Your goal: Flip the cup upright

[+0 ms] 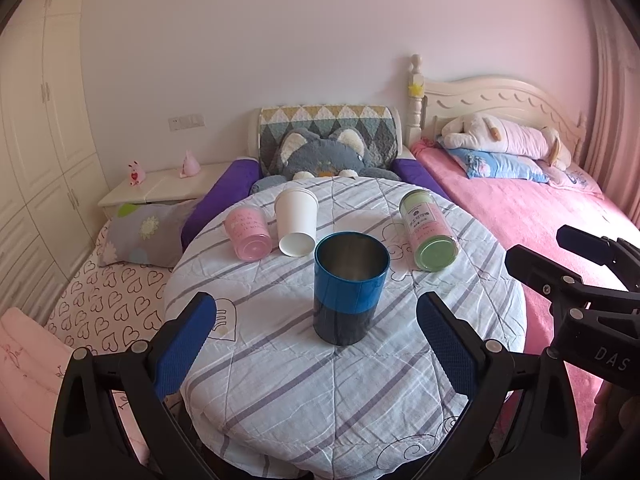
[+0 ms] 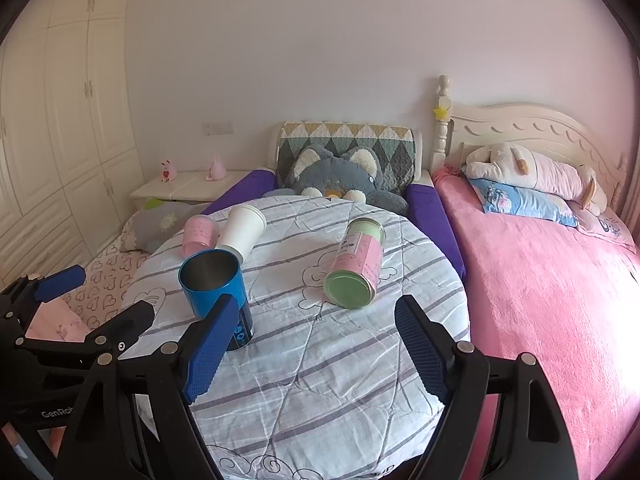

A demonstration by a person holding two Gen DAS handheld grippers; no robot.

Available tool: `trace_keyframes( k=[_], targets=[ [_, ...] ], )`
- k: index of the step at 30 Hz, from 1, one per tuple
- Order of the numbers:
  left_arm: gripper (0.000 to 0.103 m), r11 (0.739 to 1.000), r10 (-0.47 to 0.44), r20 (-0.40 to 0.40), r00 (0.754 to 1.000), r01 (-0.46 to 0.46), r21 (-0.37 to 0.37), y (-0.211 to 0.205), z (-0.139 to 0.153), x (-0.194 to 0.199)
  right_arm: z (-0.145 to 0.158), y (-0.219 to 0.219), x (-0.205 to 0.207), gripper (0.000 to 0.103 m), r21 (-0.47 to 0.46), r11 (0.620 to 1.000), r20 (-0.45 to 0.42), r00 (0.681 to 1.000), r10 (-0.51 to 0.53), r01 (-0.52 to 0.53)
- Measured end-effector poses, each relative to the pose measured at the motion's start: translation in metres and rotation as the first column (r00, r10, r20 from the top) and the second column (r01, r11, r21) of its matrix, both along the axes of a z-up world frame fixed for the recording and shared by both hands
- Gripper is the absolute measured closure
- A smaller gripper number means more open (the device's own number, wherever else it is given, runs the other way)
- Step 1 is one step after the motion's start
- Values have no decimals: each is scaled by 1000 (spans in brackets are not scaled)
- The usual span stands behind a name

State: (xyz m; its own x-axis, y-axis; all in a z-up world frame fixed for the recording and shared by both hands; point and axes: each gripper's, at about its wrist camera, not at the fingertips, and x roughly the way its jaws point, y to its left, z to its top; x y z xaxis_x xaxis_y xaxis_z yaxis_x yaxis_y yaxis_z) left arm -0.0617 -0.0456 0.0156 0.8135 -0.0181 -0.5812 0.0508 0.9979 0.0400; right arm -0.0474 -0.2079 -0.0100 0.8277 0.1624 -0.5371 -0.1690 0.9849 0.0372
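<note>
A blue metal cup [image 1: 351, 286] stands upright, mouth up, in the middle of the round cloth-covered table [image 1: 300, 380]; it also shows in the right wrist view [image 2: 216, 292]. Behind it a white paper cup [image 1: 296, 222] [image 2: 242, 232], a pink cup [image 1: 246, 232] [image 2: 198, 236] and a green-and-pink canister [image 1: 428, 236] [image 2: 356, 264] lie on their sides. My left gripper [image 1: 316, 344] is open and empty, just in front of the blue cup. My right gripper [image 2: 316, 352] is open and empty, in front of the canister.
A pink bed [image 2: 552, 280] with pillows and a plush toy lies to the right. A grey plush cat [image 1: 324, 156] sits behind the table. A nightstand [image 1: 160, 188] and wardrobe [image 1: 40, 140] are at the left.
</note>
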Motion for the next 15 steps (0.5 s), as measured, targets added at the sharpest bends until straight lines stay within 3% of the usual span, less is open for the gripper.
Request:
trace_keyframes(
  k=[15],
  targets=[
    [1,999,37,54,998,-37,5,3,2,-6,2,1,-2,21,7,1000,32,999,9,-9]
  ],
)
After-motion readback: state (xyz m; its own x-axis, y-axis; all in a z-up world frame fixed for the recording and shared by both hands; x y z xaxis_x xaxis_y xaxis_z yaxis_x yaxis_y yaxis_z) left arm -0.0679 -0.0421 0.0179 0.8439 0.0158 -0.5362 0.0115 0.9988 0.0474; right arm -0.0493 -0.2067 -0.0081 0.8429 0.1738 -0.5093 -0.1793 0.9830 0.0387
